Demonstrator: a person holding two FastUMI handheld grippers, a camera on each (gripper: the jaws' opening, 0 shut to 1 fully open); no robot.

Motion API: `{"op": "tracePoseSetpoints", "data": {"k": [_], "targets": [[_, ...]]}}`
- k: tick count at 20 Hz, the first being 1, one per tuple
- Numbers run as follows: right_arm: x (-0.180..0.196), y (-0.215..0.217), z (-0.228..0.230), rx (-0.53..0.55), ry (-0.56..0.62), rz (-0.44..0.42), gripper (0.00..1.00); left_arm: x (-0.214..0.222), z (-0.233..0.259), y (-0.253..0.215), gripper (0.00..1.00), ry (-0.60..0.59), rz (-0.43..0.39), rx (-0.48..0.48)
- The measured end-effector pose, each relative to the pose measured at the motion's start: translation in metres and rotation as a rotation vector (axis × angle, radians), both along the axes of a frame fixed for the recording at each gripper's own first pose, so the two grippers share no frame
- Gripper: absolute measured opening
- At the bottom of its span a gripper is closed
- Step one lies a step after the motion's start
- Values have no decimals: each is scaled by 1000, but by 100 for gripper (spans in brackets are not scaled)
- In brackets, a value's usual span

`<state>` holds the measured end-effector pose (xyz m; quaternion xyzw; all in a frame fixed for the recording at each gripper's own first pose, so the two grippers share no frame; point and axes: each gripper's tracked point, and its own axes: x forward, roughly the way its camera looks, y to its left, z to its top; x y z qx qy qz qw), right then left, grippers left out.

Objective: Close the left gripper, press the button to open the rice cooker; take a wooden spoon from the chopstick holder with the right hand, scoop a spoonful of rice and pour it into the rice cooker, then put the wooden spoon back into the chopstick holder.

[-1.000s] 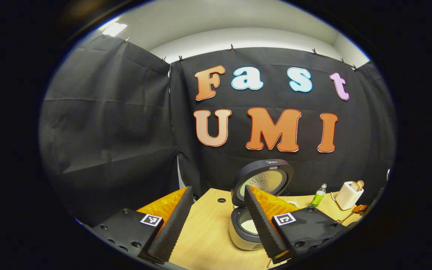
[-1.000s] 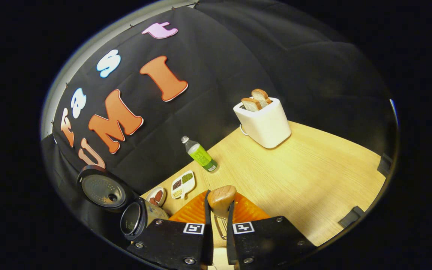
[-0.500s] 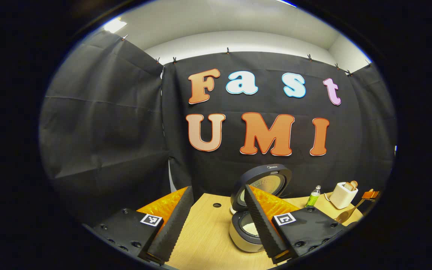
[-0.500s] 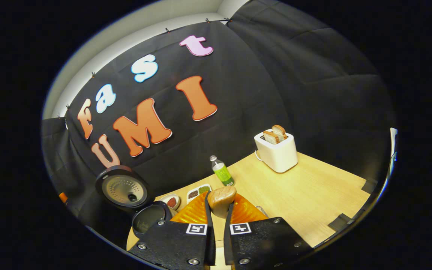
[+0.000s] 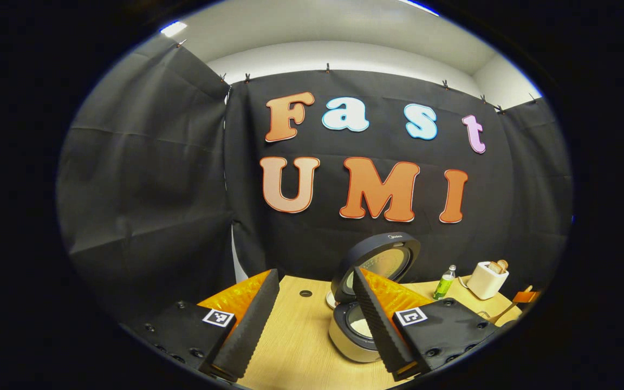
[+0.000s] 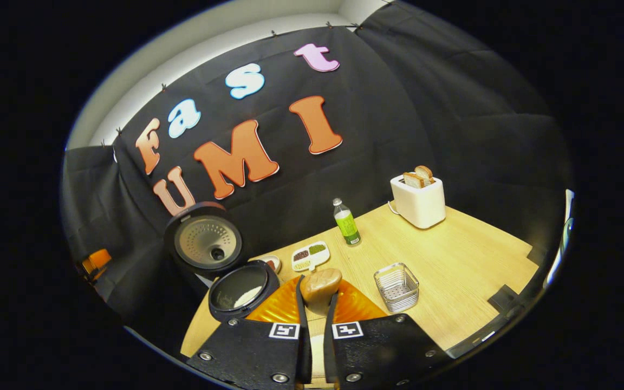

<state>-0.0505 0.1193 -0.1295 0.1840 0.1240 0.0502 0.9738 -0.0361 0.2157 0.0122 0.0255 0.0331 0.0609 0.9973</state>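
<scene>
right gripper view: tongs (image 6: 316,319) grip wooden spoon (image 6: 320,285); wire basket (image 6: 396,279) nearby.

Left gripper view: low over table edge, facing rice cooker (image 5: 363,303) near ahead. Right gripper view: higher, tilted, right of cooker (image 6: 225,265), looking down. Both share cooker, toaster (image 5: 486,279).

Pale wood table (image 6: 453,260). Left of the claw (image 6: 316,303), a dark cooker (image 6: 239,290) holding white rice (image 6: 247,297); ahead, a green bottle (image 6: 346,222); right, a silver mesh basket (image 6: 396,280); beyond it, a white toaster (image 6: 419,201).
</scene>
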Motion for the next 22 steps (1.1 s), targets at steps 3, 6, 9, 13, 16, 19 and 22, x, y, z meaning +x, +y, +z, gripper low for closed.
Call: {"op": "tracePoseSetpoints", "data": {"k": [3, 6, 9, 13, 16, 19, 22], "targets": [[2, 11, -21, -54, 14, 15, 8, 0, 0, 5, 89, 2, 1, 24], [6, 19, -38, -163, 10, 21, 8, -2, 2, 14, 92, -5, 20, 48], [7, 32, -53, -273, -2, 44, 8, 0, 3, 18, 95, -13, 30, 47], [6, 46, -69, -445, -37, 83, 8, -1, -1, 24, 95, -4, 42, 47], [5, 57, -88, -530, -24, 123, 8, 0, -6, 26, 95, 11, 45, 40], [-1, 57, -112, -539, 22, 131, 8, 0, -10, 30, 98, 20, 51, 29], [-11, 62, -118, -535, 32, 127, 8, 0, -12, 37, 95, 17, 65, 32]]}}
